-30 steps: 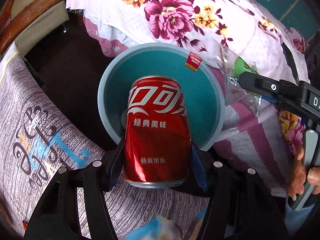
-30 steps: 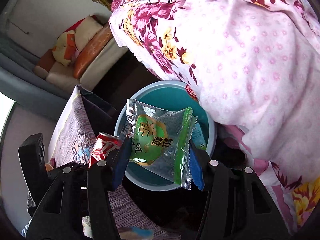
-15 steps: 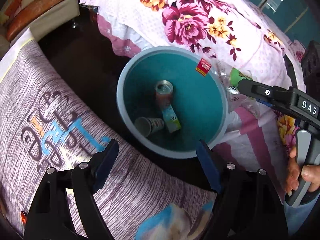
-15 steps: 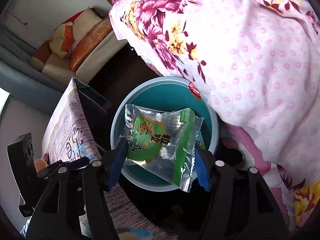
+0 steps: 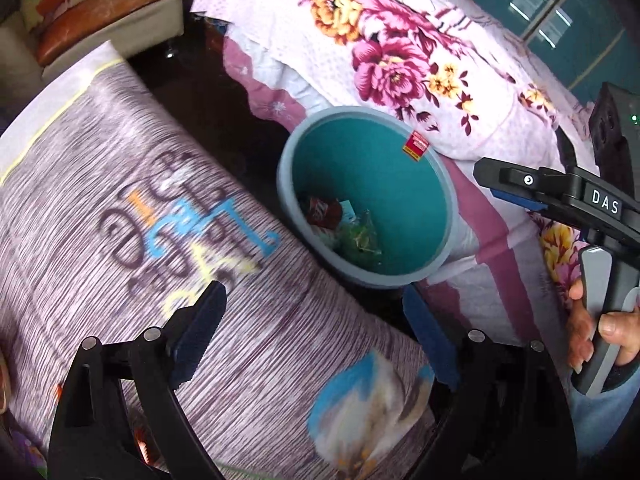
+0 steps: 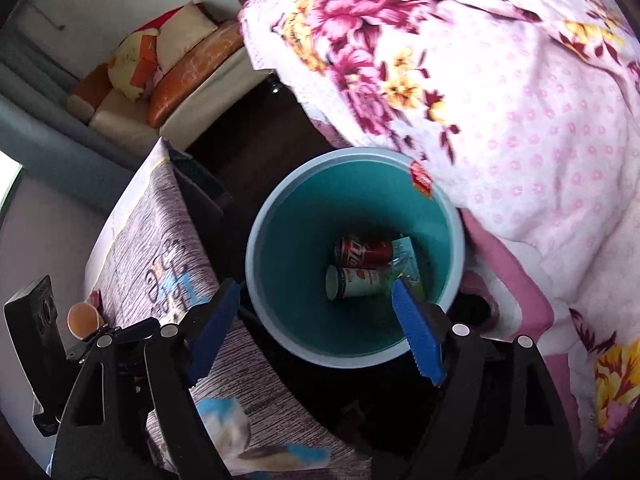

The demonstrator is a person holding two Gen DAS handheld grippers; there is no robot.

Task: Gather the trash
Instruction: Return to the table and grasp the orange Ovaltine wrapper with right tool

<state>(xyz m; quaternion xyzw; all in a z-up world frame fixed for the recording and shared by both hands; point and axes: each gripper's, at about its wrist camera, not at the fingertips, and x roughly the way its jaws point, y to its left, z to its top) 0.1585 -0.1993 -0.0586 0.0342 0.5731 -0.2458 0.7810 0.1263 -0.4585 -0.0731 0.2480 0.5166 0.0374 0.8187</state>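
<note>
Though parked above teal bin (image 6: 256,240), holding nothing: left gripper (image 5: 314,300) spread wide, right gripper (image 6: 316,300) same, pads bare.

Trash already down at bin bottom, between patterned tablecloth (image 5: 120,200) and floral quilt (image 6: 500,80):
- Red can (image 6: 362,251): on its side, long axis approx. across right-wrist view, one end toward left. Light if empty, thin metal, smooth, prob. slippery & easy to dent. Best taken across mid-body, jaws square to long axis, gentle squeeze.
- Paper cup (image 6: 352,282): also on its side, just beside can and roughly parallel, open mouth pointing left in right-wrist view. V. light, soft wall, crushes easily. Grip near rim, where stiffest.
- Green wrapper (image 6: 404,268): crumpled vs. bin wall, partly behind right finger. Nearly weightless, floppy, slick film, no clear axis. Pinch any edge or fold.
- Small carton-like piece behind wrapper: too hidden to judge.

Bin itself upright, mouth up, red sticker at rim on quilt side.

Small round orange-brown thing (image 6: 82,318) on tablecloth's far edge, by left tool; cannot tell what, maybe next pick.
</note>
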